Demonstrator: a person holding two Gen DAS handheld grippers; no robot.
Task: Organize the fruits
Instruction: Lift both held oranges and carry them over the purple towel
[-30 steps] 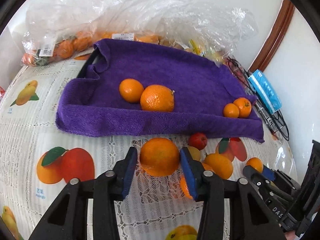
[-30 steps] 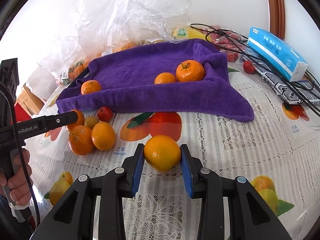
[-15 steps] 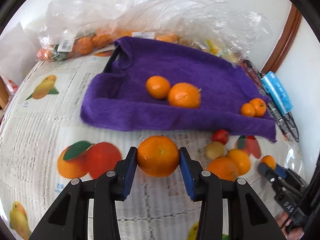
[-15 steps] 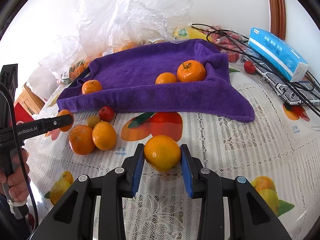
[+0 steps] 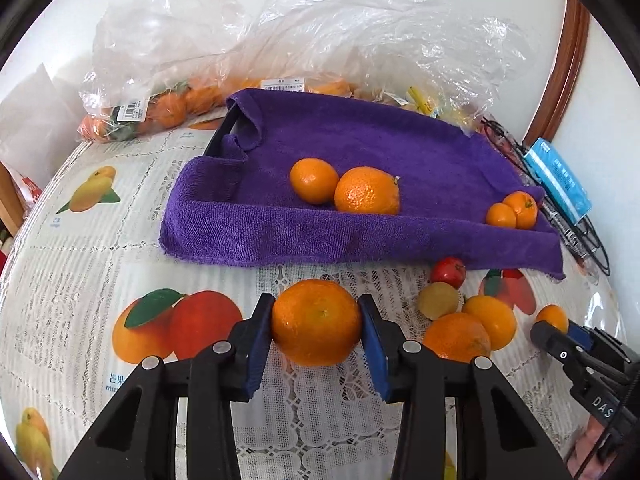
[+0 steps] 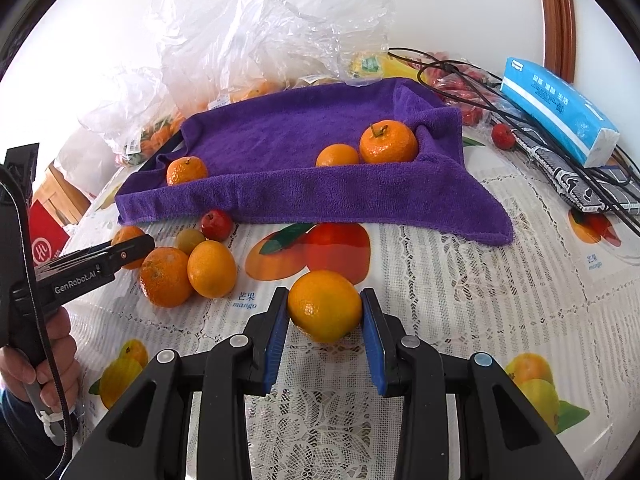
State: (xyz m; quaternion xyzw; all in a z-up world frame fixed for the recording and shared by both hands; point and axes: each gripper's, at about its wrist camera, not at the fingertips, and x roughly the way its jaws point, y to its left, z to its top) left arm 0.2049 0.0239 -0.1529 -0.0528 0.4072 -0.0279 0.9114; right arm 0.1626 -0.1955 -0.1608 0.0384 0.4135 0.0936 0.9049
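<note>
We are clamping a dimpled round orange [image 5: 316,328] in our left gripper [image 5: 316,334], whose jaws have just been closing on it, tilted down over the lace tablecloth [image 5: 80,264] before the plush purple towel [image 5: 360,148]; our right gripper [image 6: 325,312], angled likewise, is pinching a smoother tangerine [image 6: 324,306].

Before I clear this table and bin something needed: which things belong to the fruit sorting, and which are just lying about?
Job: left tongs shut on orange; right tongs shut on mandarin; purple towel; loose fruit cluster.

Lying about: tissue pack; cables; plastic bags.
</note>
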